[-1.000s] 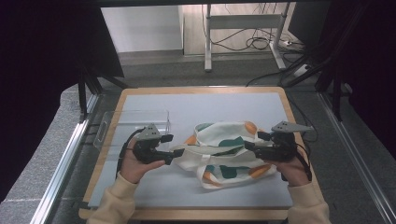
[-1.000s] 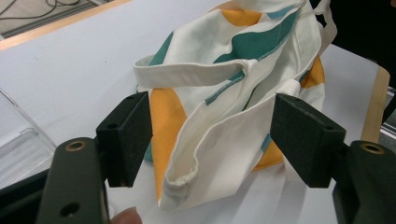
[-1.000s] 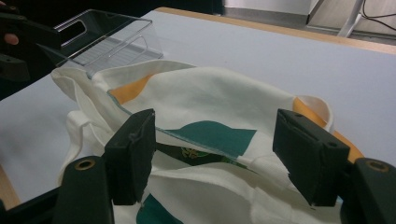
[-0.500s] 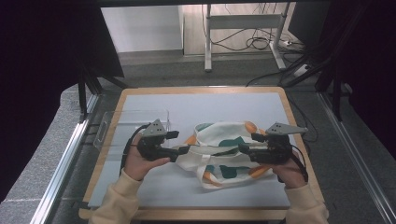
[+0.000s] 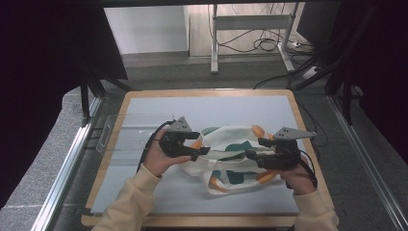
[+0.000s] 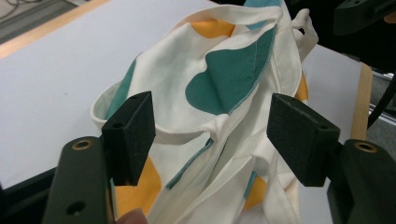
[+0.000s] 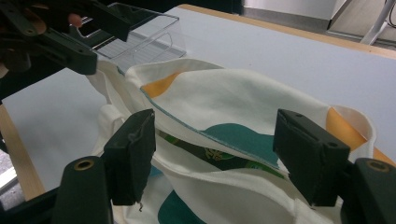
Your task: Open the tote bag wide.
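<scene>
So we've got a cream cloth tote bag with teal and orange blobs printed on it (image 5: 231, 159) lying crumpled near the middle of the pale grey table top with the wooden rim (image 5: 144, 207), a bit toward our side of it. Our left gripper (image 5: 204, 151) comes at the bag from its left end and our right gripper (image 5: 251, 155) from its right end, so the two point at each other across the cloth. In the left gripper view (image 6: 210, 126) the two black jaws stand wide apart with the bag's folded top edge and a loose strap sitting between them, and nothing is pinched; the cloth looks just past the pads rather than pressed by them. Same story in the right gripper view (image 7: 212, 140): jaws spread, with the bag's open mouth and its teal-stitched edge lying between them, and no squeeze on the fabric. A bit of green print shows inside the opening there. From the high view we honestly can't tell whether either set of tips touches the fabric. Behind our left gripper sits a clear plastic tray (image 5: 130, 130), toward the left edge of the table, just beside the bag's left end.
</scene>
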A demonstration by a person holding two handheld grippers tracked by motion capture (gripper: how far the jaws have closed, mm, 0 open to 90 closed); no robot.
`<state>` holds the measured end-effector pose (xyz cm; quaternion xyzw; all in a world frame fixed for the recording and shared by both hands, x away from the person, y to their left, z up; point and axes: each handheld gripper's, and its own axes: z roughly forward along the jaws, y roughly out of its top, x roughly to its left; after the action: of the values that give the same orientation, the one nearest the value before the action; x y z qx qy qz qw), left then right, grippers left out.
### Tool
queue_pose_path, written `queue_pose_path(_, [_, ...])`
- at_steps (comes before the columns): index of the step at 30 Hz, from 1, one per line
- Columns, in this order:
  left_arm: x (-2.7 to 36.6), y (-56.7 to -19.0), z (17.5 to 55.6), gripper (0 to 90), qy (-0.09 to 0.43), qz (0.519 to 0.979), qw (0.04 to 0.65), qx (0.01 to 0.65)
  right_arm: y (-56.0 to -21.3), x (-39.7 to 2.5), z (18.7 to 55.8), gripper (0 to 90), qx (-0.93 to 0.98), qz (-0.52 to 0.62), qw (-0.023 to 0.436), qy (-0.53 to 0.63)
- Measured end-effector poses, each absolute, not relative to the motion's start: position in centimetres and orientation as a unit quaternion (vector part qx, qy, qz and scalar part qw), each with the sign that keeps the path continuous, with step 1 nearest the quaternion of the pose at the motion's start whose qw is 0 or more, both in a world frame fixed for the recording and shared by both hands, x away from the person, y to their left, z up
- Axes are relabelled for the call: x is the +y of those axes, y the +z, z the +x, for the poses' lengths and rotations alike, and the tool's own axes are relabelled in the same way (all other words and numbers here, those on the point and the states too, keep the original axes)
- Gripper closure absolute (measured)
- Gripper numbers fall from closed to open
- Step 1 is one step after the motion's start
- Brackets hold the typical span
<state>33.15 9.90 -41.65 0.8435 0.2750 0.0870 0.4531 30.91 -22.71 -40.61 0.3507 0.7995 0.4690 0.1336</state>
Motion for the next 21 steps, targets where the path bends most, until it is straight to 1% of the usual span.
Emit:
queue_pose_path(11, [7.0, -42.4, 34.9, 37.1, 0.061, 0.861, 0.435, 0.255, -40.8, -22.4, 30.9, 30.3, 0.803, 0.347, 0.131, 0.467])
queue_pose_path(21, [5.6, -43.2, 35.6, 39.2, 0.047, 0.876, 0.417, 0.236, -41.0, -22.4, 31.0, 30.2, 0.805, 0.347, 0.130, 0.463])
